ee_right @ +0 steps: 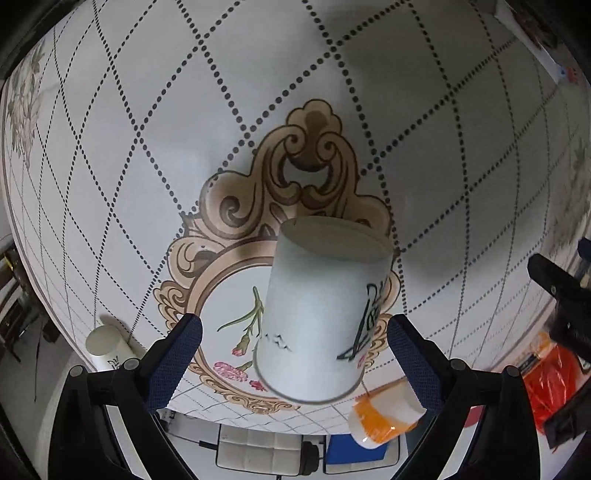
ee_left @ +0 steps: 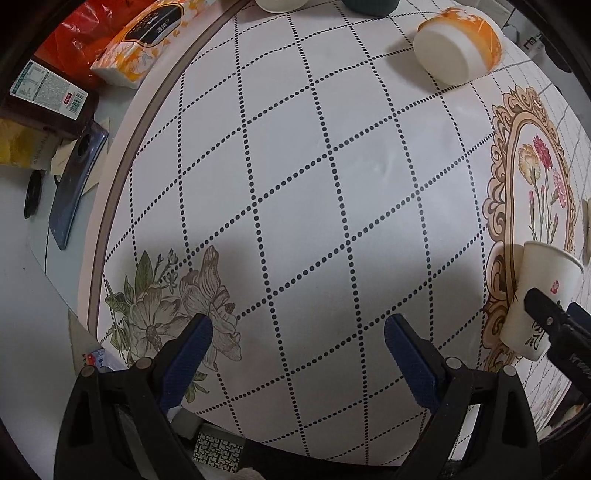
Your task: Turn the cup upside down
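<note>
Cup (ee_right: 314,317): seen tilted, base up, between the spread right gripper (ee_right: 293,334) fingers; contact unclear.
Left gripper (ee_left: 297,334): held wide over the counter (ee_left: 314,166).

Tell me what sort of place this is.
Probably a home dining table: a round table under a floral oilcloth, paper cups such as the white cup, plus a tissue pack and phone beside it.

We see a matt white paper cup (ee_right: 317,314) over a smooth, faintly glossy printed tablecloth (ee_left: 314,184). Beside the cup, the fingers (ee_right: 173,362) look like matt black plastic with textured blue pads. Left of the tablecloth lies crinkly, shiny orange plastic (ee_left: 81,33).
</note>
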Tool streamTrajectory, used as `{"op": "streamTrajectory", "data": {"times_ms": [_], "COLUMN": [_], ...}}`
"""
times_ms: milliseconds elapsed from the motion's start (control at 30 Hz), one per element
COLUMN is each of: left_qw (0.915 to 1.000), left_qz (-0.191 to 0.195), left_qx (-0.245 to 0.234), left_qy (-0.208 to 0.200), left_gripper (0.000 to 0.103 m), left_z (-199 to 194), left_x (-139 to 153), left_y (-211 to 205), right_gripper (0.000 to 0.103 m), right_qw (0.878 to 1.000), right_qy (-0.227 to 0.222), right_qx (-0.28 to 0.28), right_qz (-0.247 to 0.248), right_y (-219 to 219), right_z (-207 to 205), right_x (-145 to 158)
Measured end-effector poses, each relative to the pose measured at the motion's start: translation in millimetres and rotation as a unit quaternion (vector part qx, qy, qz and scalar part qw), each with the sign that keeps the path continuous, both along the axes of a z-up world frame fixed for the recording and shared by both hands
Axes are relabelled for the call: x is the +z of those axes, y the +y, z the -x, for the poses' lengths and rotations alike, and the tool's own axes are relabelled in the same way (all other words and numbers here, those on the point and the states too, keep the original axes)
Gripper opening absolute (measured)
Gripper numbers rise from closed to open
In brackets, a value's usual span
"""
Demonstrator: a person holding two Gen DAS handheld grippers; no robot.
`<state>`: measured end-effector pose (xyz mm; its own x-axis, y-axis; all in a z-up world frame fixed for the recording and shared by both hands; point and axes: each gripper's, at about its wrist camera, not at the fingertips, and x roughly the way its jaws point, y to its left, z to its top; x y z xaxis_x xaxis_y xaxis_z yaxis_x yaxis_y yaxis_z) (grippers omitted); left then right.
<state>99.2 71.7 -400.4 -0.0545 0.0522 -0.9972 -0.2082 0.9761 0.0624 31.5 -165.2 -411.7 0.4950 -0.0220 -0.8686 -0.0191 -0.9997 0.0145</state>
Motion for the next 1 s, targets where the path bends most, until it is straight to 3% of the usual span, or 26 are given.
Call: {"op": "streamTrajectory", "data": {"times_ms": [267,433,567,1000], "left_qw": [1.0,1.0,0.9999,0.9998], "left_qz": [0.002,0.002,0.004,-0.009], "left_qx": [-0.003,-0.006,-0.006,-0.019], "left_qy": [0.004,0.006,0.008,-0.003], "left_gripper": [0.096,0.095,0.095,0.095], "left_z": [0.7,-5.1,-6.5,-11.7], "left_x": [-5.9,-7.4,-12.8,-5.6], "left_y": [6.9,9.6,17.6,8.3], "right_gripper": [0.097,0.088,0.068,0.066], "right_qw": [1.0,1.0,1.0,0.992], "right_qy": [0.002,0.003,-0.002,-0.008], "right_qx": [0.002,-0.009,-0.025,-0.114], "right_qz": [0.003,0.005,-0.003,-0.045], "right_y": [3.1,3.2,9.0,37.6], "right_z": [-3.8,-9.8,-11.0,-24.4], "right_x": [-16.4,-25.3,-34.4,-39.6]}}
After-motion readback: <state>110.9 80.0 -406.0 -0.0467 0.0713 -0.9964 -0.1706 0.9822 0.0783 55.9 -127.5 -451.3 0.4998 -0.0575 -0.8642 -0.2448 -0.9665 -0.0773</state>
